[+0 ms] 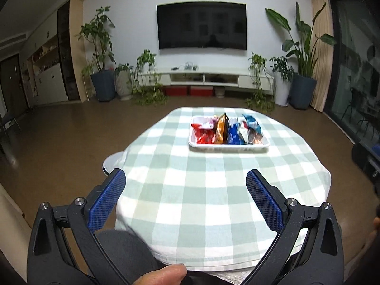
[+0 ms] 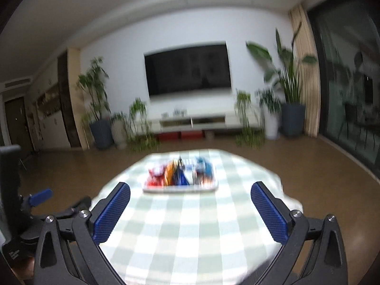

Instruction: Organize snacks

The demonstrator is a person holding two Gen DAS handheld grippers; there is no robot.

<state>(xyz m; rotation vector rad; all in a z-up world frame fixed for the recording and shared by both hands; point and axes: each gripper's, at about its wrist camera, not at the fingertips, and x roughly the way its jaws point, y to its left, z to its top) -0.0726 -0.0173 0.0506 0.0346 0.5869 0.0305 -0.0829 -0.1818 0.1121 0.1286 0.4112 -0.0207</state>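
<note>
The left gripper [image 1: 185,178] hangs released over the near edge of the bench [image 1: 213,201], its blue pads [image 1: 106,199] spread wide with nothing between them. The right gripper [image 2: 190,191] is likewise spread and empty above the same checked cloth; its view is blurred.

In the left wrist view, the white tray [image 1: 228,145] sits on the green-and-white cloth toward 12 o'clock from the gripper, well apart from it. Snack packets stand packed inside it: a red packet [image 1: 203,135] at the tray's 9 o'clock end, an orange packet [image 1: 220,130] next, a dark blue packet [image 1: 234,134] near the middle, and a light blue packet [image 1: 251,123] at the 3 o'clock end. A thumb [image 1: 161,273] shows at 6 o'clock.

In the right wrist view the tray [image 2: 180,188] lies at 12 o'clock, its packets smeared, and part of the left gripper's frame shows at 9 o'clock.
</note>
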